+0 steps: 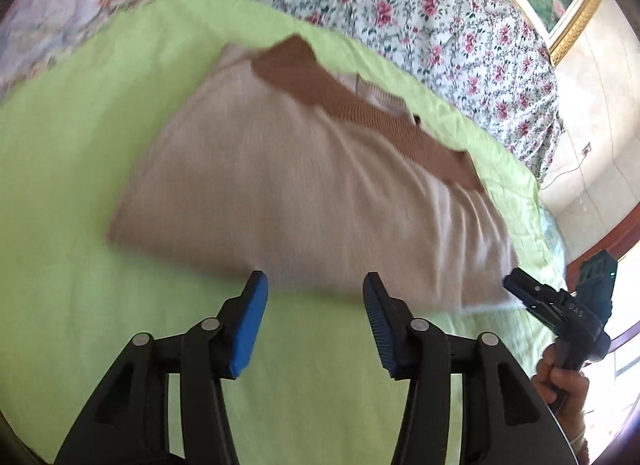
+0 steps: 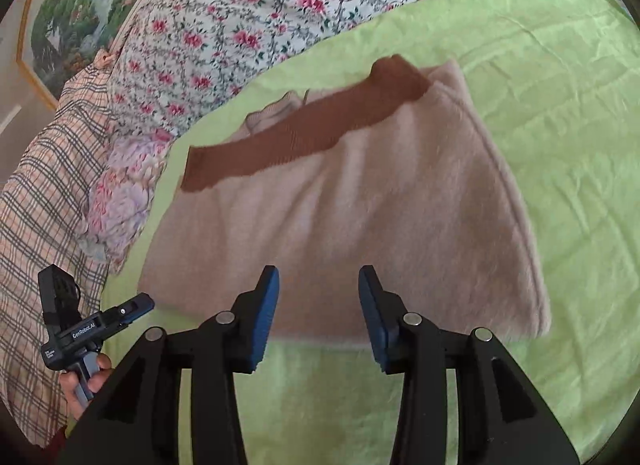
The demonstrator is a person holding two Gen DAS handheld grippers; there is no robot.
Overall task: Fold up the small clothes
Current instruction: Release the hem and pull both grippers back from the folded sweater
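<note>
Right now your left hand-held gripper is released: its blue pads stand apart with nothing between them, poised just short of the near edge of the pink garment. Your right hand-held gripper is likewise released and empty, its tips over that same near edge. No earlier view is on hand, so judge only from how they sit.

The garment lies on the green bed sheet, already doubled over, with its brown ribbed band running across the far side, from about eleven o'clock towards three o'clock in the left view. Beyond it, at twelve o'clock, is the floral quilt; in the right view a plaid cloth sits at nine o'clock.

Watch these risks. If you close on the near edge too shallow, you will likely pinch only the top layer and peel the fold open. If you dig too deep, you may catch the sheet along with it and drag both. The fabric looks soft and fuzzy, so it could slip from the pads mid-lift. Uneven lifting between your two hands would probably skew the fold and leave the band crooked.
</note>
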